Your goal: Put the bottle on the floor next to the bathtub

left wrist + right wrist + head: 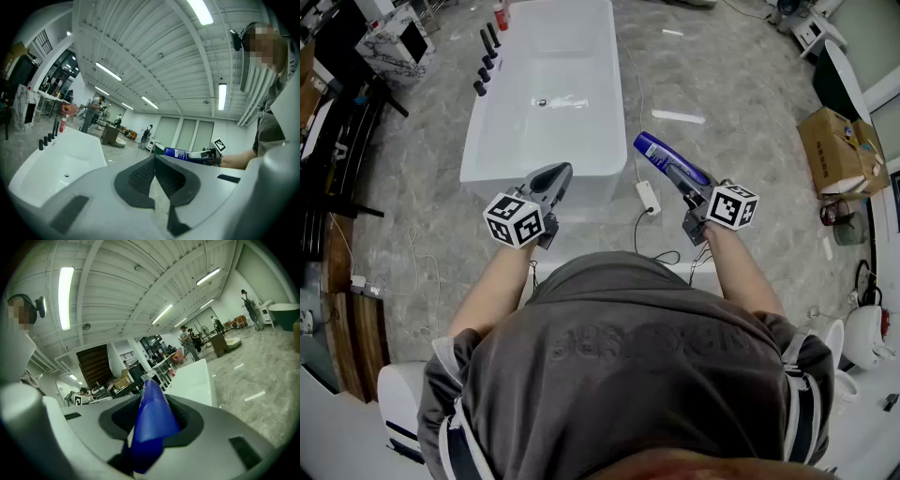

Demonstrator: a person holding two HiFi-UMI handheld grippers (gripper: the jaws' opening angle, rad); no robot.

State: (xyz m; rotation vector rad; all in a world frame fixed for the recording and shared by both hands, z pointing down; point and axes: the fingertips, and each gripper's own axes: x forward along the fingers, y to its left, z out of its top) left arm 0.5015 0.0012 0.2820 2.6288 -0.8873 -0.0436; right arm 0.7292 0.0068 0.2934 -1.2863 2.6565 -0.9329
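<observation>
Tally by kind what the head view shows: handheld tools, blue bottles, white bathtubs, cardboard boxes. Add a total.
Tool: 2, the left tool and the right tool
Blue bottle: 1
White bathtub: 1
Cardboard box: 1
Total: 5

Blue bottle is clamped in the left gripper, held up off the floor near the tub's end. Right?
No. The blue bottle is in the right gripper, not the left; the right gripper view shows its jaws closed on it. It is off the floor, near the bathtub end.
</observation>
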